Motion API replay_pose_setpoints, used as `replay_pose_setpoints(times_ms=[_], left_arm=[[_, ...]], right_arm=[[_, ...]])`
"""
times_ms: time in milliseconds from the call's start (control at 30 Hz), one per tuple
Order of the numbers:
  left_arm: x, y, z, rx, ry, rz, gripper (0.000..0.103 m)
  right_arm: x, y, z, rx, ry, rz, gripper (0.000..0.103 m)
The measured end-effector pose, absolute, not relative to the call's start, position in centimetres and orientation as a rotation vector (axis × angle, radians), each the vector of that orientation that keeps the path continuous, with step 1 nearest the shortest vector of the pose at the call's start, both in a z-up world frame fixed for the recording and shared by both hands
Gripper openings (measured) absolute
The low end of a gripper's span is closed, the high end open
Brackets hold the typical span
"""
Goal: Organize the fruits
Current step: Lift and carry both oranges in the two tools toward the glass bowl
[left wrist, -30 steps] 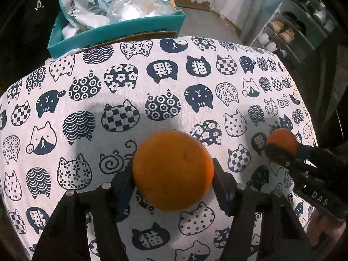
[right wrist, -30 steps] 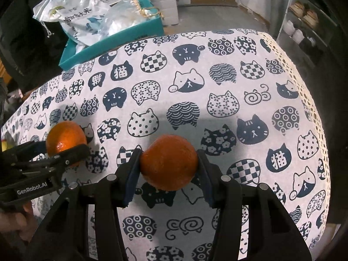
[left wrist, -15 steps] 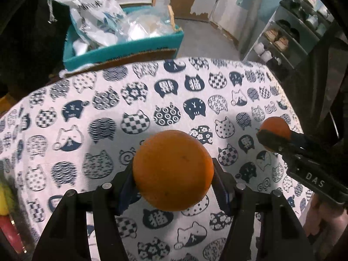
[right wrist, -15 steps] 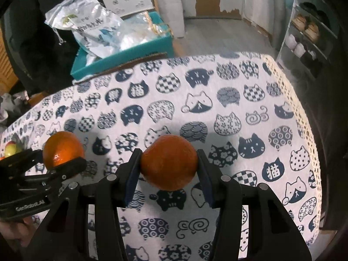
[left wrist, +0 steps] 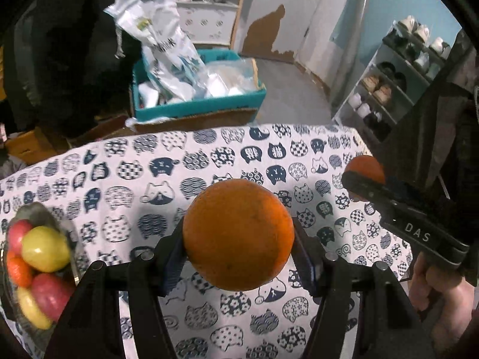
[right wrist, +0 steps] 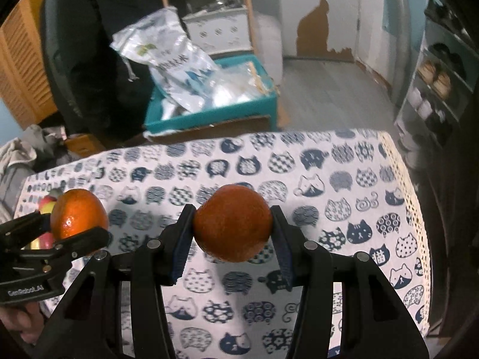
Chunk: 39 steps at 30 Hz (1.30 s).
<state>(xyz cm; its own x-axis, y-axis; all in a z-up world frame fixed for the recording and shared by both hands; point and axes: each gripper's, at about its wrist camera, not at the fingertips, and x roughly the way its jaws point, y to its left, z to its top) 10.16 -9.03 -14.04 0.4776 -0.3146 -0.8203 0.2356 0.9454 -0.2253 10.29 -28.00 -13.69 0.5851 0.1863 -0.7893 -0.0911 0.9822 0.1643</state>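
Each gripper's jaws clamp an orange [left wrist: 238, 234] [right wrist: 233, 223] above the table [left wrist: 209, 161]; a loosened squeeze could drop one short of the fruit bowl [left wrist: 45, 218].

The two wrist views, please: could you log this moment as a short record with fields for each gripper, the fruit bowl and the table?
left gripper: shut on a large orange, held above the table
right gripper: shut on a darker orange, also off the table
fruit bowl: at the table's left edge, holding red, yellow and orange fruit
table: covered by a white cloth printed with cat heads
behind table: teal box holding plastic bags
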Motion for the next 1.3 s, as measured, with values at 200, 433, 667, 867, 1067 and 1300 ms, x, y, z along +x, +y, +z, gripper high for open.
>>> replay_pose_setpoints(times_ms=[200, 433, 667, 867, 1067, 1300], left_arm=[[8.2, -6.9, -11.4, -0.105, 0.967, -0.322, 0.065], [6.3, -4.3, -9.7, -0.120, 0.930, -0.301, 0.065], [5.1, -1.3, -8.7, -0.140, 0.896, -0.259, 0.065], [4.2, 1.5, -8.3, -0.168, 0.878, -0.223, 0.065], [3.4, 4.0, -8.0, -0.200, 0.870, -0.183, 0.065], [2.4, 7.1, -8.2, -0.236, 0.866, -0.138, 0.065]], right_arm=[[9.3, -25.2, -11.2, 0.078, 0.892, 0.213, 0.049], [8.4, -22.1, -9.0, 0.046, 0.855, 0.272, 0.049], [8.2, -19.0, -7.7, 0.026, 0.836, 0.328, 0.049], [8.2, -16.2, -7.2, 0.001, 0.831, 0.369, 0.049], [8.1, -13.6, -6.6, -0.018, 0.826, 0.406, 0.049], [8.0, -10.3, -6.2, -0.046, 0.827, 0.455, 0.049]])
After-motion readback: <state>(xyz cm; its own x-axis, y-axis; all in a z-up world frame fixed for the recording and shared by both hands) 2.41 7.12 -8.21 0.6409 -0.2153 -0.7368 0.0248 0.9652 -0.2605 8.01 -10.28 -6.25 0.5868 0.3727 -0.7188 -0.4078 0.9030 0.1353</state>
